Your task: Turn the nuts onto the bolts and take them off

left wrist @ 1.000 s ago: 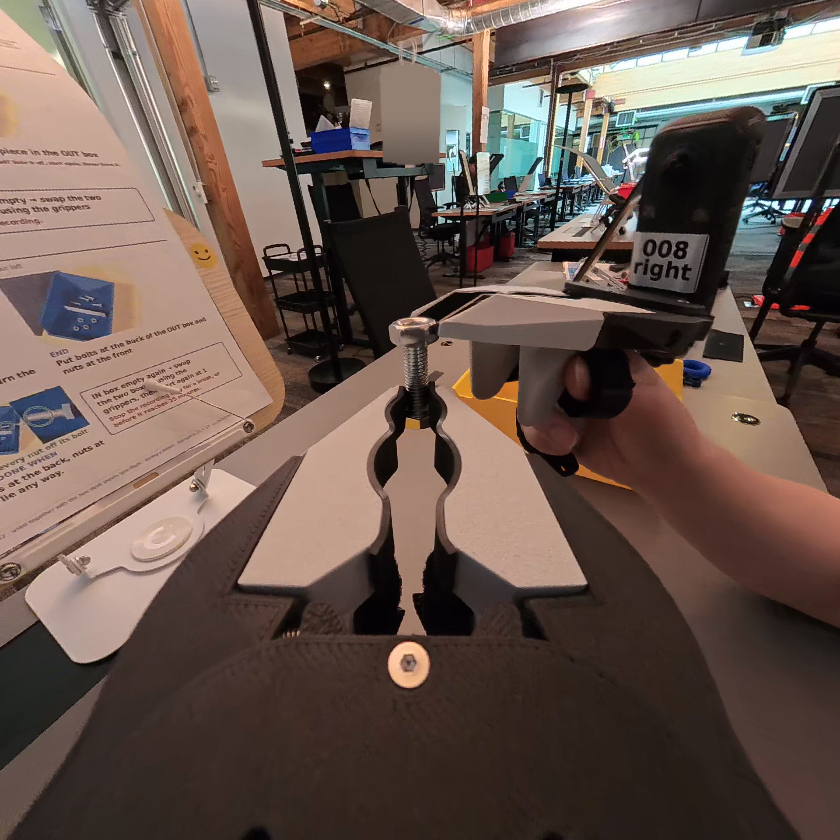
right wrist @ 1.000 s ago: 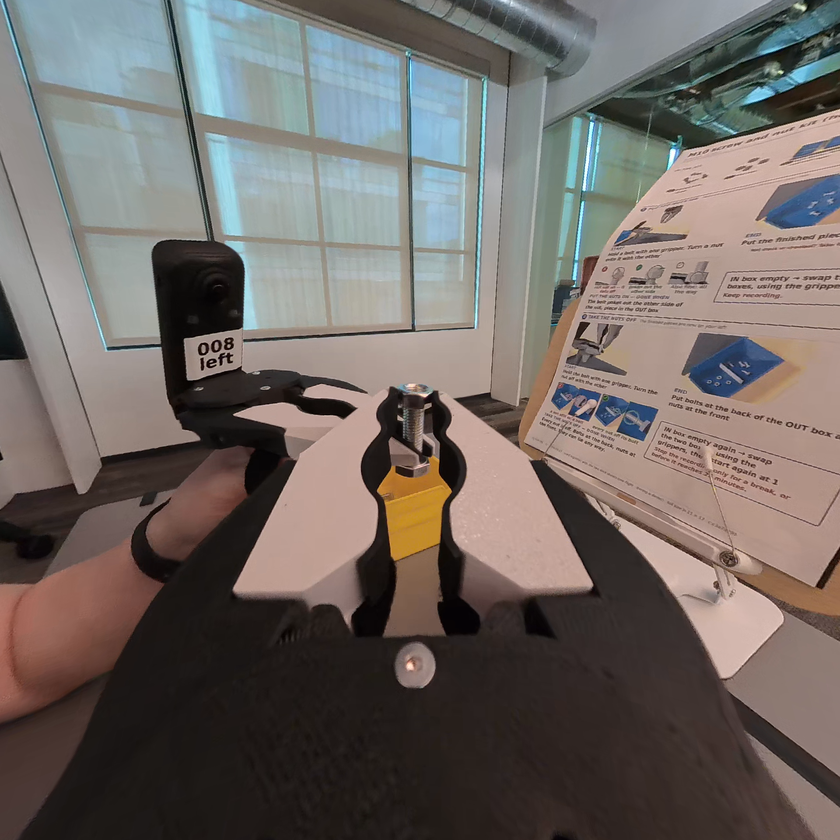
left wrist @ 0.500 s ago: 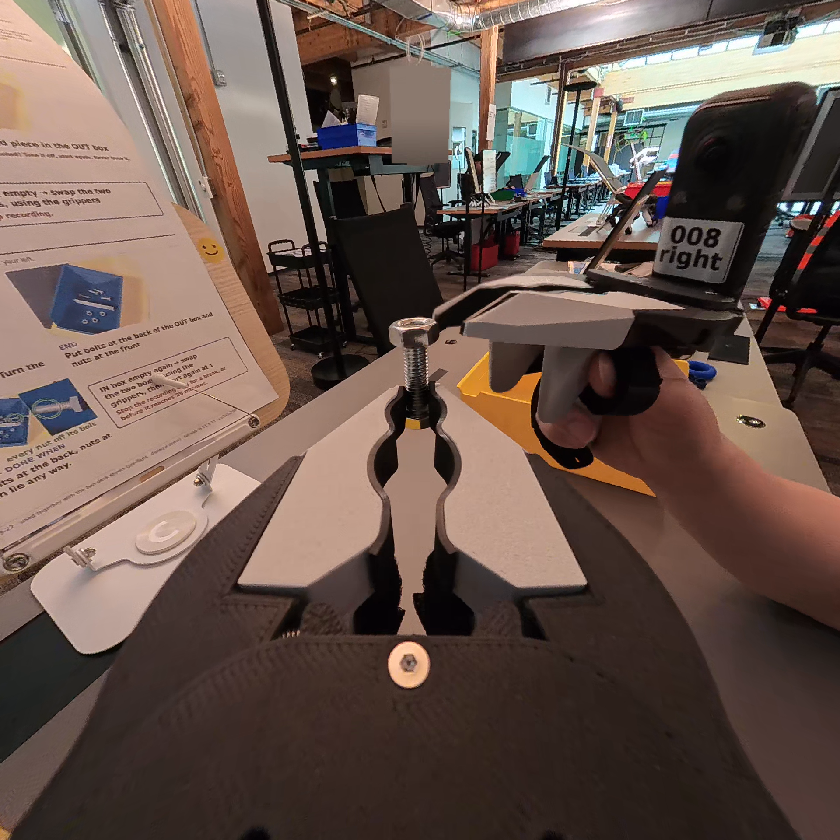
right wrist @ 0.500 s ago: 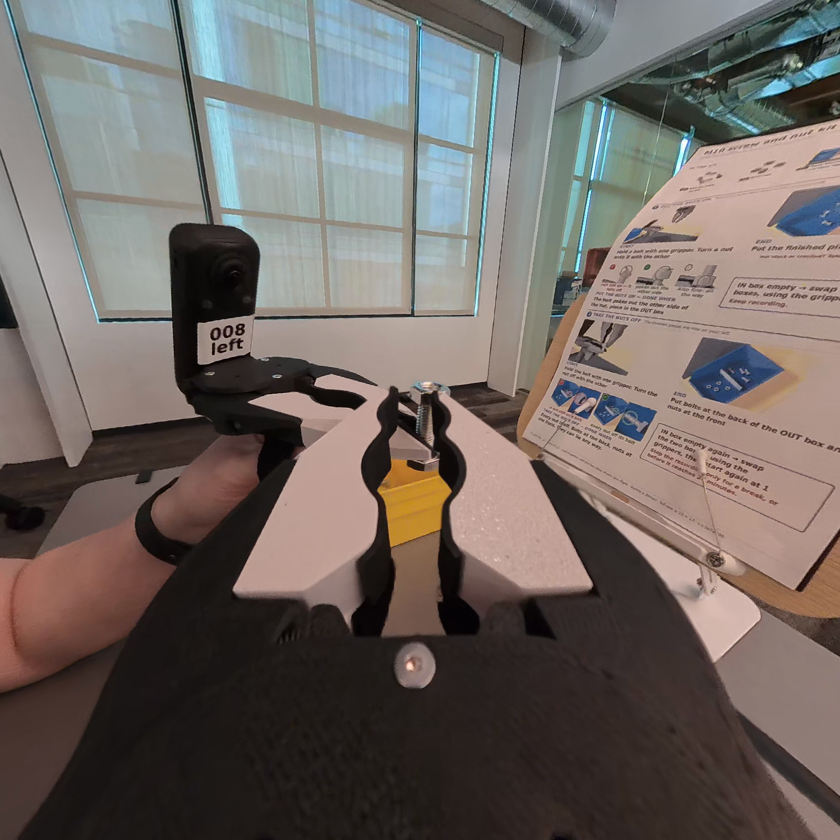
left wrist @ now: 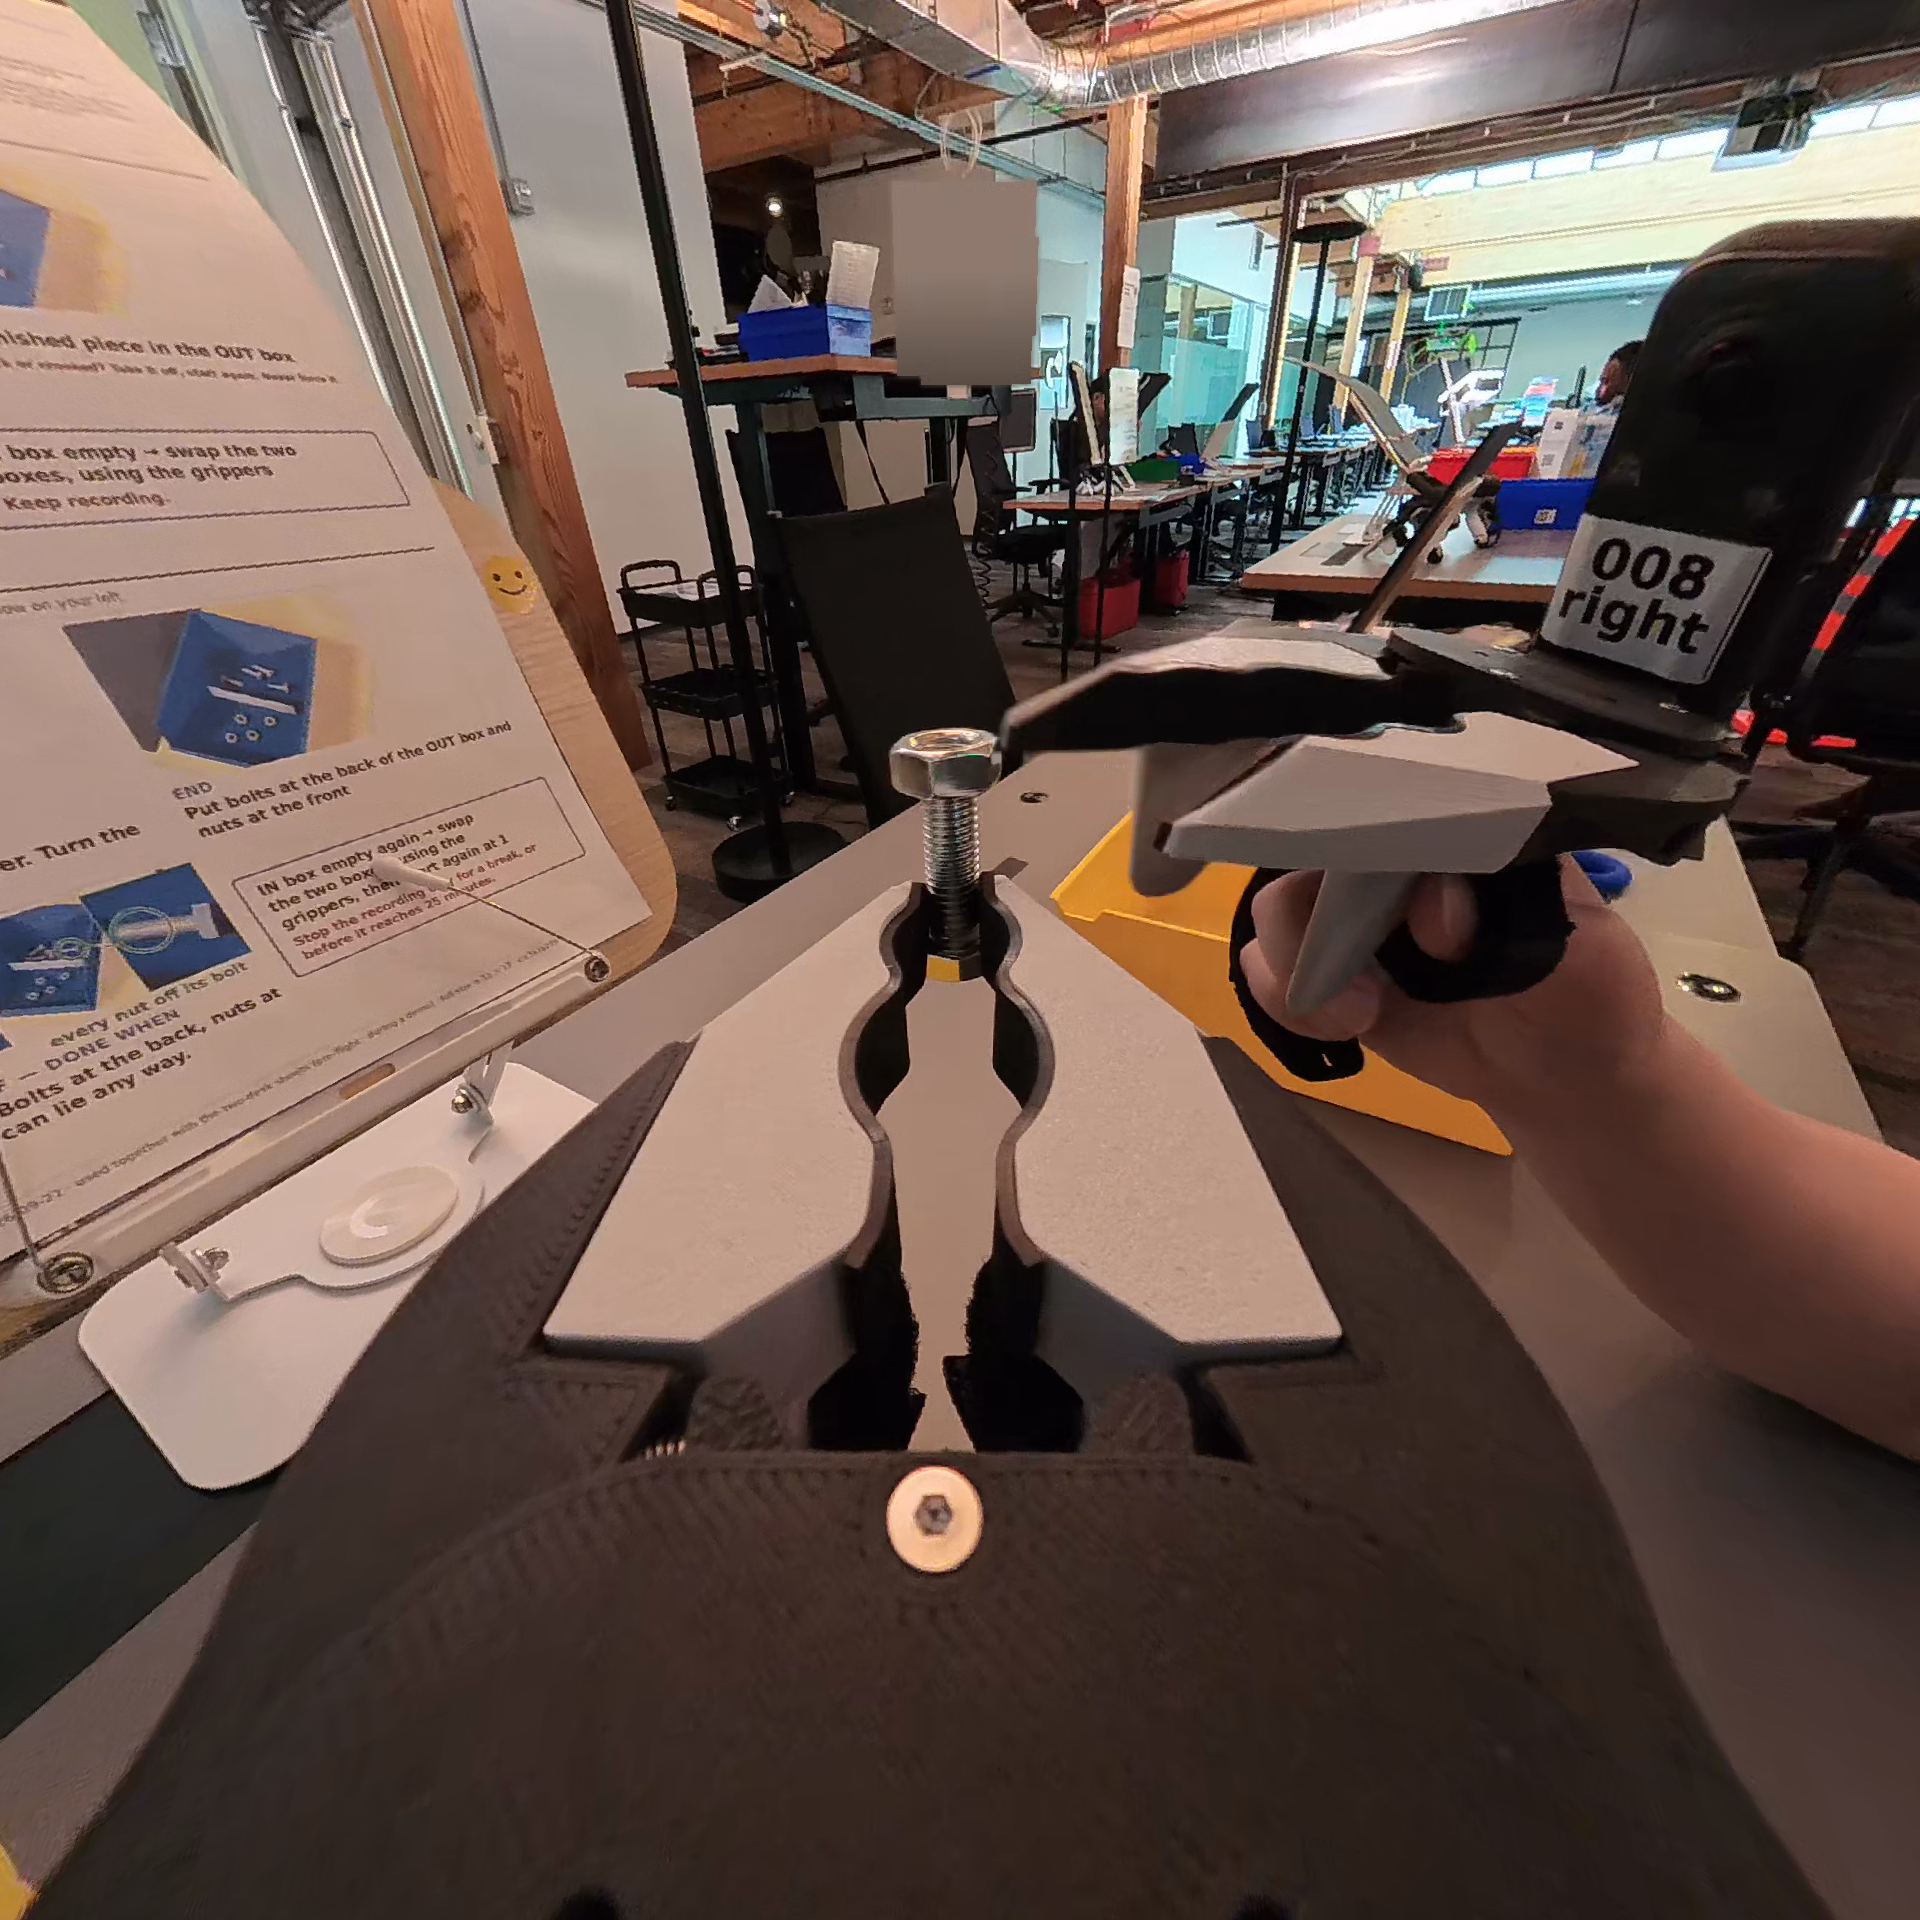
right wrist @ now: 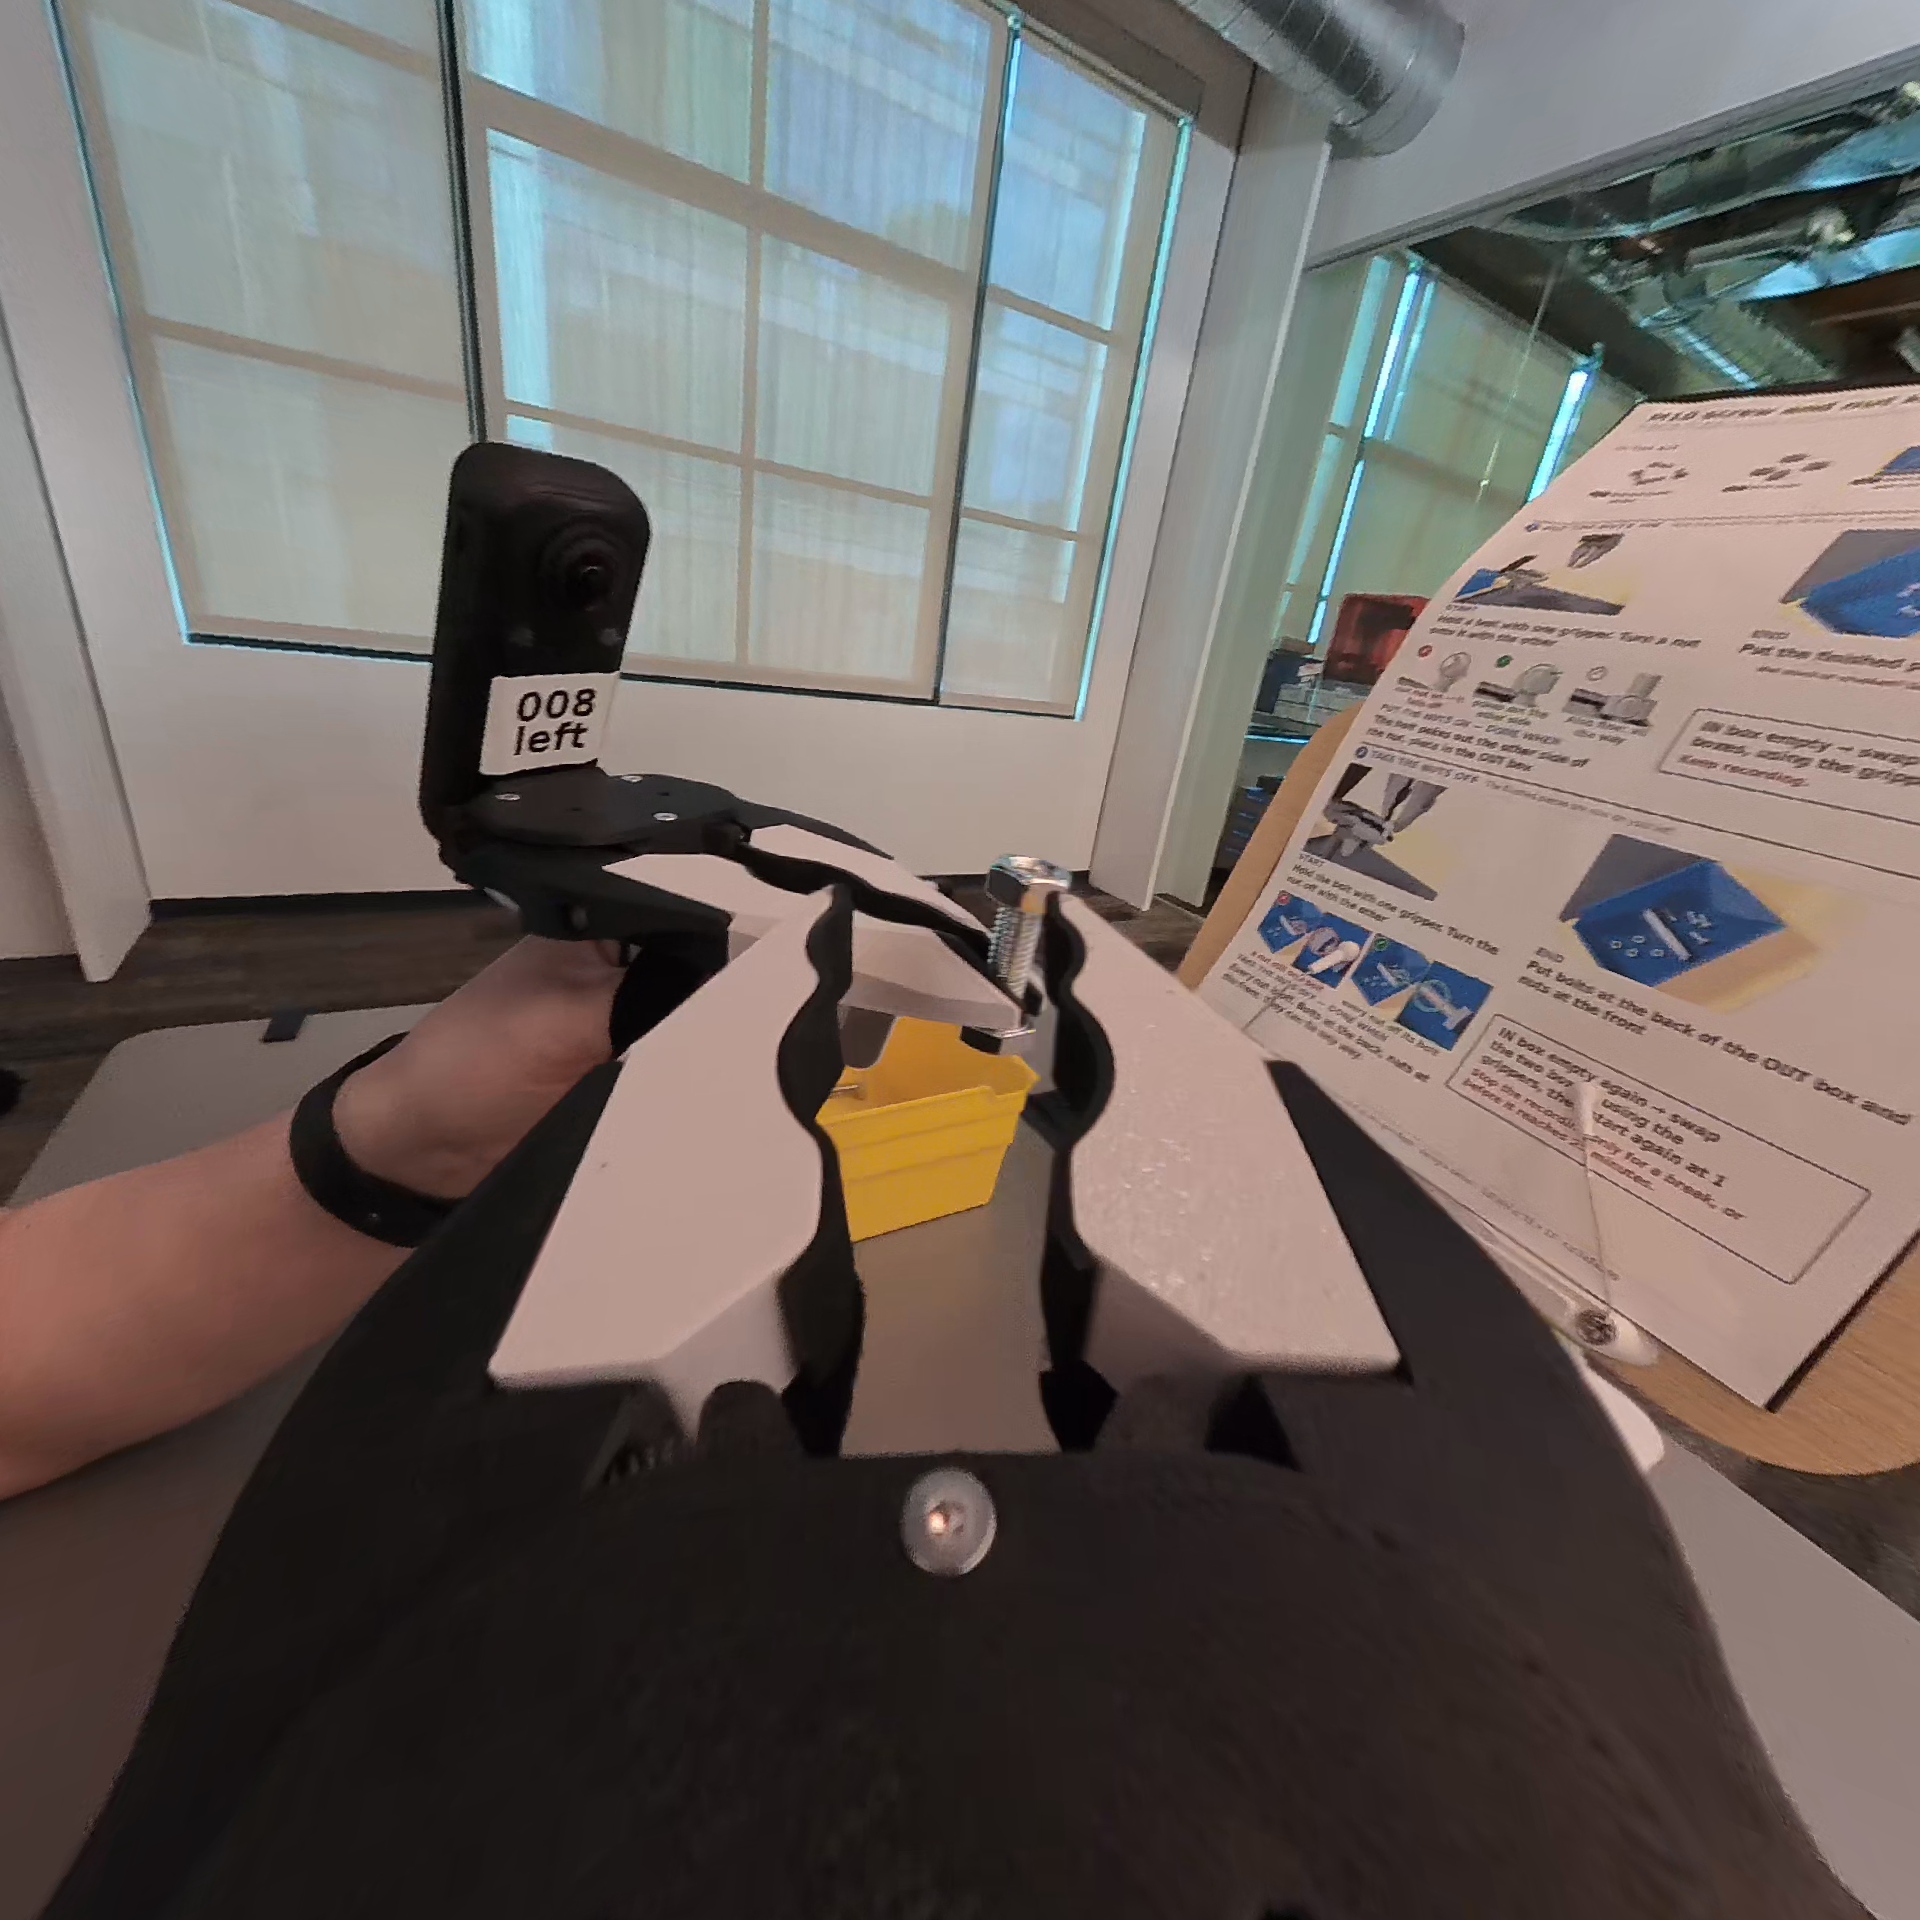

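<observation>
Off to the left of the left claw (left wrist: 951, 914), an instruction sheet (left wrist: 239, 665) leans on a white stand on the desk (left wrist: 1756, 1538); it plays no part in the move.

The left claw is clenched on the lower threads of the bolt (left wrist: 943, 831), which stands upright out of its fingertips with a hex piece (left wrist: 943, 756) at the top. I cannot tell whether that hex is the bolt's head or a nut run to the end.

Just right of the bolt's top, the right claw (right wrist: 940, 914) is released, its jaws spread wide and holding nothing. In its own view the bolt stands just inside its right fingertip, off the centre line, and I cannot tell whether the two touch. A yellow bin (right wrist: 914, 1132) sits on the desk beyond both claws.

The step in hand looks like taking a fresh bite for the next turn. To do it well:

- Shift the right claw so the hex sits midway between its fingertips before closing; a grip from one side would likely push the bolt over.
- Seat the flats in the notches of the pads, level with the hex and square to the bolt's axis.
- Keep the left claw's grip firm and upright, so the thread turns rather than the whole bolt.
- Work over the bin, in case a loosened part drops.
</observation>
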Demonstrator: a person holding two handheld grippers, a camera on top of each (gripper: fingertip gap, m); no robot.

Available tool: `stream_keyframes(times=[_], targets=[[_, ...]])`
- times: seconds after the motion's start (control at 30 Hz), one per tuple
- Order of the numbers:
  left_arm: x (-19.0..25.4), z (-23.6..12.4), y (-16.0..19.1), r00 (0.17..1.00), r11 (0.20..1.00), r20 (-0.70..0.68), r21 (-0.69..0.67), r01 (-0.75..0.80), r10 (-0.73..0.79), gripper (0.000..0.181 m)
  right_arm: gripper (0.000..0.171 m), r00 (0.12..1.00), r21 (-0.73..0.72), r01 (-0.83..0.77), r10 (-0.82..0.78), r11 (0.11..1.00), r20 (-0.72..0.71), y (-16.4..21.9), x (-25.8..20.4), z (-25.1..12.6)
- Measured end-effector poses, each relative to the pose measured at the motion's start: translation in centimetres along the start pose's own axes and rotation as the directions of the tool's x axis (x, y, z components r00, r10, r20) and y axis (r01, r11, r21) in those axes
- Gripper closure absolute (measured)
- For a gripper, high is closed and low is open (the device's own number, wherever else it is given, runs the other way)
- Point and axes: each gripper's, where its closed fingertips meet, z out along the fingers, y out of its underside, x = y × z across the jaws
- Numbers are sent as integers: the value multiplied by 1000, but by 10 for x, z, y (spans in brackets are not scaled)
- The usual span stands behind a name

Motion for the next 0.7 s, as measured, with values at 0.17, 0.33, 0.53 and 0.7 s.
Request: stream_keyframes(times=[0.17,0.33,0.53,0.7], targets=[[7,3,2,1000,1000,-9,-8,-23,23,174,117,1000,-5,3,-3,1000,12,3,-4,5],[2,2,1,1000,1000,-3,-2,-2,2,174,141,998,8,-11,11,1000,60,-3,-11,0],[10,5,2,1000,1000,-17,-10,-26,26,174,112,1000,-12,-21,21,1000,19,3,-3,4],[2,1,0,1000,1000,0,0,-3,3,174,141,997,-3,-34,34,999,64,-2,-9,-1]])
